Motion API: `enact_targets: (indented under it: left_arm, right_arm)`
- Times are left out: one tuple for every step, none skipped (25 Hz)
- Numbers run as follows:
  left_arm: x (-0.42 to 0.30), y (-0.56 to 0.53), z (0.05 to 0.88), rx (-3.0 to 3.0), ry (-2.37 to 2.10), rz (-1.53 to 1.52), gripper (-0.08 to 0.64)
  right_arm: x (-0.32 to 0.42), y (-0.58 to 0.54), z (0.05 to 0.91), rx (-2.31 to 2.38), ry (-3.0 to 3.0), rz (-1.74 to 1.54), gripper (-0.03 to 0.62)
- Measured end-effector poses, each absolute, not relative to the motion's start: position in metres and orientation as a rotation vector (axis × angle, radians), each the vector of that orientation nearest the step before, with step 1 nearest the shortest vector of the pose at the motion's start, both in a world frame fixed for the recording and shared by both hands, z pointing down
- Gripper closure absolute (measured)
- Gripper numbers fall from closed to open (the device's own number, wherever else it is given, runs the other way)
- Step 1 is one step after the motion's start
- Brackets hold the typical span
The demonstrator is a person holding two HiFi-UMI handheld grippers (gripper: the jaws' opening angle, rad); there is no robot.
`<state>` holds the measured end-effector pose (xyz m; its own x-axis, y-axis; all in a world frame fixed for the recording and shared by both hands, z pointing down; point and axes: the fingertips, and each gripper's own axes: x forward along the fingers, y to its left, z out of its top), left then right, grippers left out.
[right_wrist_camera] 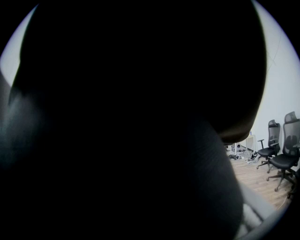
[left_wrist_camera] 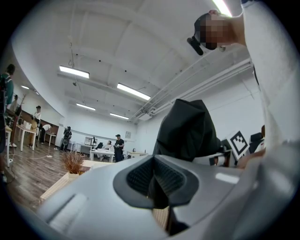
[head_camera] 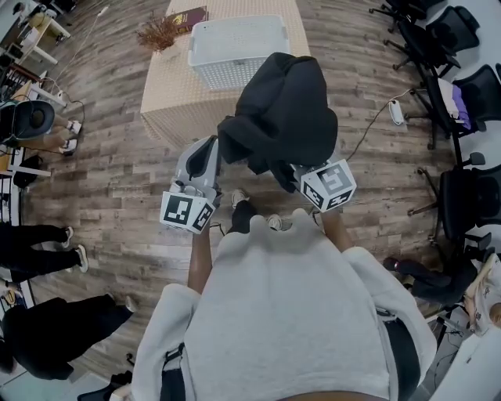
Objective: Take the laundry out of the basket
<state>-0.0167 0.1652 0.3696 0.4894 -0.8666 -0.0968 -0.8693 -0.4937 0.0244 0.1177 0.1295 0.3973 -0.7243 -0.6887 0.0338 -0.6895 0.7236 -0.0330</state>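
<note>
Black garment (head_camera: 280,110), one, clamped by two hand-held grippers (head_camera: 210,150) (head_camera: 296,174); one basket (head_camera: 235,35) beyond.

Light: bright, even, from long white ceiling strip lamps (left_wrist_camera: 133,92); one glares at the top edge.
Shadows: soft on the brown wooden plank floor (head_camera: 117,172).
Distortion: fisheye bending, dark corners.
Right gripper view: nearly black, blurred bulky black fabric garment (right_wrist_camera: 131,117) against the lens.

one black garment (head_camera: 282,110). one white basket (head_camera: 235,47). one bench (head_camera: 168,102). one dried plant (head_camera: 156,33). one dark red book (head_camera: 186,17). two grippers, the left gripper (head_camera: 205,157) and the right gripper (head_camera: 309,178), each carrying one marker cube (head_camera: 186,211), so two cubes.
</note>
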Motion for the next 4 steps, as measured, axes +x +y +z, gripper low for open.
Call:
enact_targets:
  left_arm:
    - [-0.0163,0.1658,0.369,-2.686,1.566,0.15,0.552]
    - [-0.0159,0.1662,0.3684,-2.685,1.566,0.15,0.552]
    - [-0.0155,0.1665,0.3677,-2.684,1.565,0.148,0.552]
    - [-0.0151,0.1668,0.367,-2.683,1.565,0.147,0.552]
  right_arm:
    - [0.1178,0.1302,0.3968,1.158,-2.898,0.065,0.433]
    - [0.1179,0.1306,0.3961,1.158,-2.899,0.064,0.433]
    - [0.118,0.1309,0.3953,1.158,-2.899,0.064,0.433]
    - [0.1182,0.1312,0.3944,1.158,-2.9,0.064,0.433]
